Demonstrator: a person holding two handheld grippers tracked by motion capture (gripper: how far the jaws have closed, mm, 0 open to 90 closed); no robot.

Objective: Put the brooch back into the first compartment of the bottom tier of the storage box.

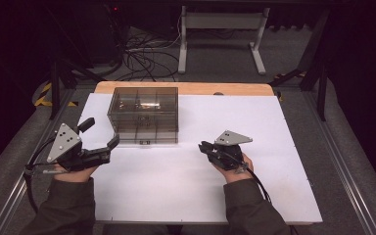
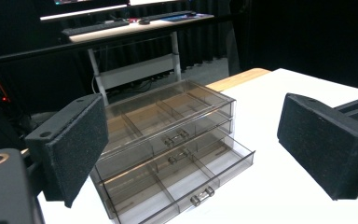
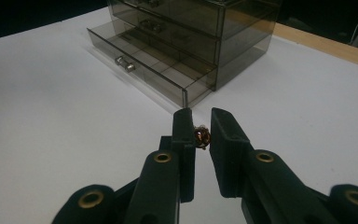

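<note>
Judging from the layout at this moment, the work was partly complete: you had the small gold-and-dark trinket secured between the jaws of the right gripper, and the bottom drawer of the smoked plastic drawer box stood pulled out and ready to receive it. In the right gripper view the jaws were pressed in on the trinket from both sides, with the piece held near their tips and above the white table; its exact form was too small to tell. The right gripper sat on your right of the box, well apart from it, with its jaws pointed toward the open drawer. The left gripper had its jaws spread wide and gripped nothing; in the high view it lay just beside the front left corner of the box, and its own view looked across the drawer fronts. That view showed the bottom drawer divided into compartments that appeared empty, with the two upper drawers closed. The remaining steps, as far as could be judged, were to carry the trinket over the open drawer, release it into a compartment, and push the drawer shut. The left gripper was well placed to steady the box or close the drawer.
</note>
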